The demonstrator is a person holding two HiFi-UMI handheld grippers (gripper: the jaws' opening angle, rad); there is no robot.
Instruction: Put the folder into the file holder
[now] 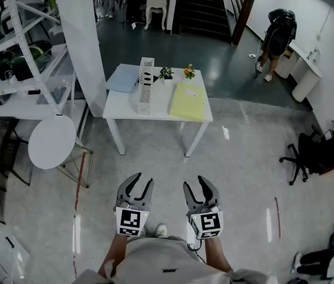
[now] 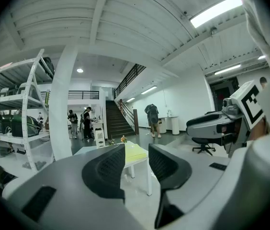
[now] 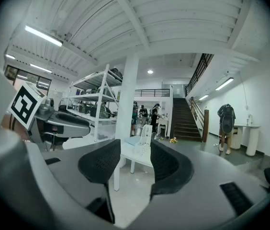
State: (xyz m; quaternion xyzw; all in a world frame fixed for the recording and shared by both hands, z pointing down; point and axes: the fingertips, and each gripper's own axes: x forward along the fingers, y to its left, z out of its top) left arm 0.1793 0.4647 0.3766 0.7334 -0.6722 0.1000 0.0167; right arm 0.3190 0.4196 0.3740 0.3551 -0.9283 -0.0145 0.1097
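Observation:
A yellow folder (image 1: 188,101) lies flat on the right half of a white table (image 1: 124,107) some way ahead of me. A white mesh file holder (image 1: 146,79) stands upright near the table's middle, and a pale blue folder (image 1: 122,80) lies to its left. Both grippers hang low near my body, far short of the table. The left gripper (image 1: 140,181) and the right gripper (image 1: 201,182) are shut with nothing in them. The left gripper view looks past its jaws (image 2: 136,164) at the yellow folder (image 2: 136,151). In the right gripper view the file holder (image 3: 146,137) shows beyond the gripper (image 3: 135,164).
Two small potted plants (image 1: 177,73) stand at the table's far edge. A round white side table (image 1: 51,141) and a shelving rack (image 1: 13,52) are on the left, with a white pillar (image 1: 81,34) behind. An office chair (image 1: 309,152) sits at the right; a person (image 1: 278,37) stands far off.

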